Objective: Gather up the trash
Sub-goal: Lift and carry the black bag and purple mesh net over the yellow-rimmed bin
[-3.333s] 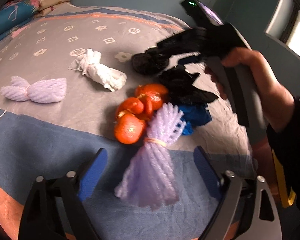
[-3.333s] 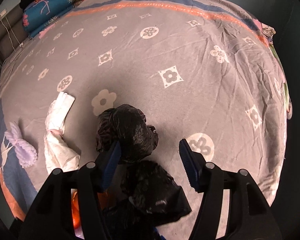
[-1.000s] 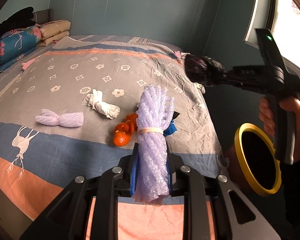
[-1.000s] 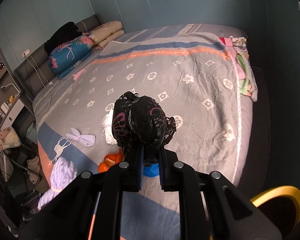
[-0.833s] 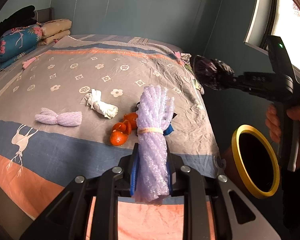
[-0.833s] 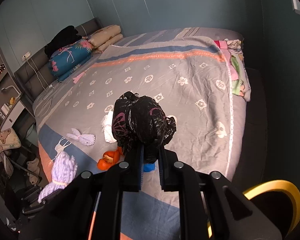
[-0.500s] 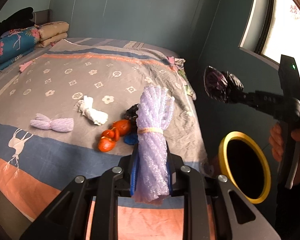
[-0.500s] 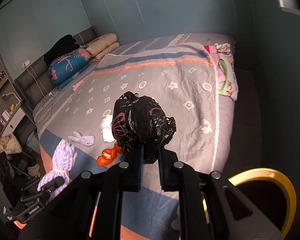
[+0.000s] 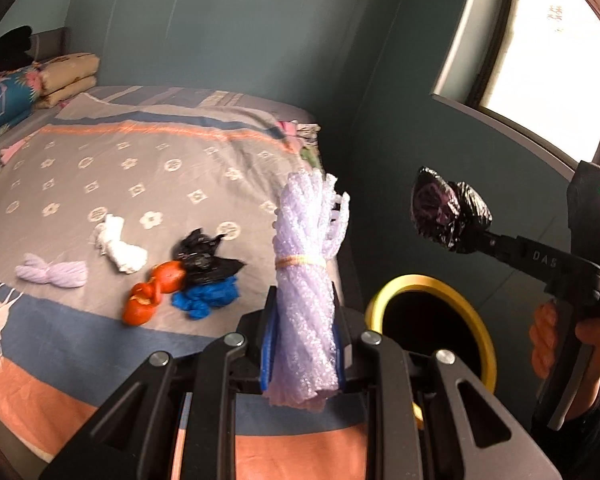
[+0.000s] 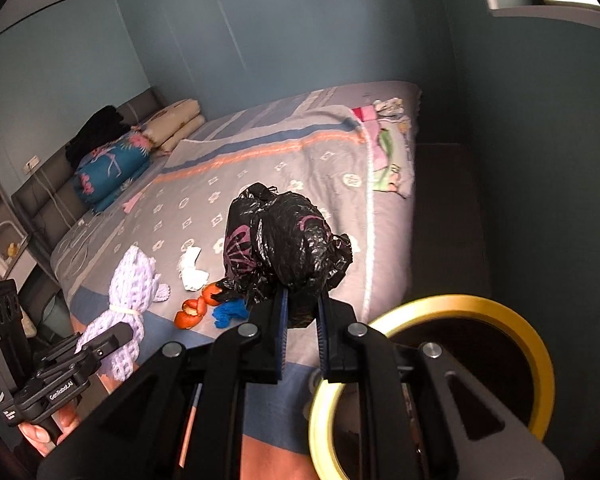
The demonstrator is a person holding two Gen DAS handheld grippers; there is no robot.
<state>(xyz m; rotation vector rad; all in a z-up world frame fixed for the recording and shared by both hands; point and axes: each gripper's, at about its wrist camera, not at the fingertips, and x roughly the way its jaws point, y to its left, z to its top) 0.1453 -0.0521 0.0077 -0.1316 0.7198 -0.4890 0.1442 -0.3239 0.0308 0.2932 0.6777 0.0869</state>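
My left gripper (image 9: 302, 344) is shut on a purple foam net bundle (image 9: 306, 264) and holds it in the air off the bed's edge; the bundle also shows in the right wrist view (image 10: 130, 292). My right gripper (image 10: 302, 324) is shut on a crumpled black plastic bag (image 10: 288, 244), held up to the right, above a bin with a yellow rim (image 10: 540, 356); the bag (image 9: 448, 210) and the bin's rim (image 9: 482, 330) also show in the left wrist view. On the bed lie orange peels (image 9: 152, 292), a blue scrap (image 9: 206, 298), another black bag (image 9: 206, 260), a white wad (image 9: 118, 248) and a second purple net (image 9: 52, 274).
The bed (image 9: 148, 168) has a grey patterned cover with folded quilts and pillows (image 9: 32, 80) at its head. A dark wall and a window (image 9: 548, 52) stand to the right. The bin sits on the floor beside the bed's corner.
Both grippers have swung right, away from the bed, each still holding its item. The yellow-rimmed bin has come closer and larger in both views.
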